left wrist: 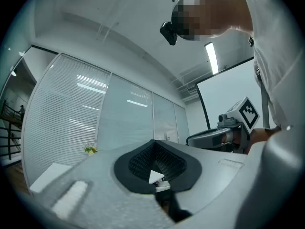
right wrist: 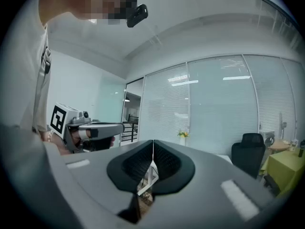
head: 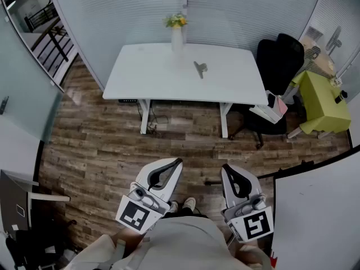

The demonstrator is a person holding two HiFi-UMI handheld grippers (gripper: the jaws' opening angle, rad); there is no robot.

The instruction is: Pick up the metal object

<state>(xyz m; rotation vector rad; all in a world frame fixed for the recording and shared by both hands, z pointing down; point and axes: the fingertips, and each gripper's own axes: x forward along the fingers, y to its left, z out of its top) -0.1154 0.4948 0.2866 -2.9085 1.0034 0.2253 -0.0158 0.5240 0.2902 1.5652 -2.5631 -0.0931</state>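
Metal object (head: 200,68) in head view only

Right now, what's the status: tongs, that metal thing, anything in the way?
Left tongs and right tongs shut, empty. Metal object untouched on white desk, across the floor. Vase behind it, not blocking.

On table (head: 140,77), metal object (head: 200,68) near vase (head: 177,36); chair (head: 278,61) right of table.
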